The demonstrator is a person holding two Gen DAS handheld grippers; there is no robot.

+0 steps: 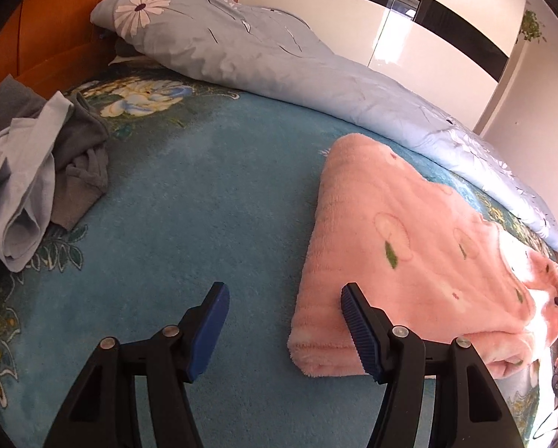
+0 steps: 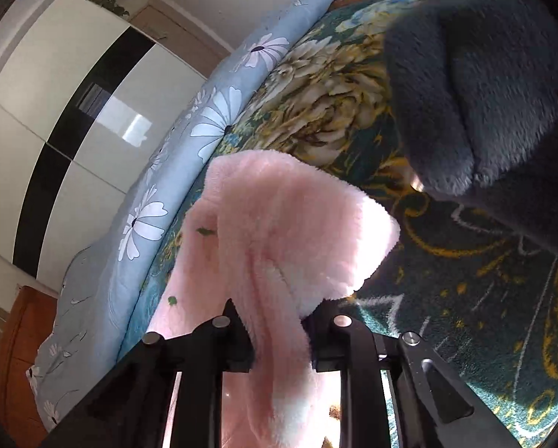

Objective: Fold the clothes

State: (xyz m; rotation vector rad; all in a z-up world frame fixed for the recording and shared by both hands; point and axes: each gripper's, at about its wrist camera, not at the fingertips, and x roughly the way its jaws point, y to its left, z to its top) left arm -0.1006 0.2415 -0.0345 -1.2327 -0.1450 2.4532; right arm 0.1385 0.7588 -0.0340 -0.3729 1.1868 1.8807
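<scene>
A fluffy pink garment (image 1: pixel 409 254) with small leaf prints lies folded on the teal floral bedspread (image 1: pixel 204 194), right of centre in the left wrist view. My left gripper (image 1: pixel 284 295) is open and empty, just above the garment's near left edge, its right finger over the pink fabric. In the right wrist view my right gripper (image 2: pixel 279 317) is shut on a bunched part of the pink garment (image 2: pixel 279 224), which drapes over and hides its fingertips.
A pile of grey and light-blue clothes (image 1: pixel 36 171) lies at the left. A rolled blue daisy-print quilt (image 1: pixel 279 63) runs along the far side. A dark grey fleece item (image 2: pixel 484 93) hangs close at upper right. A wooden headboard (image 1: pixel 55 30) and white wardrobe (image 1: pixel 409 30) stand behind.
</scene>
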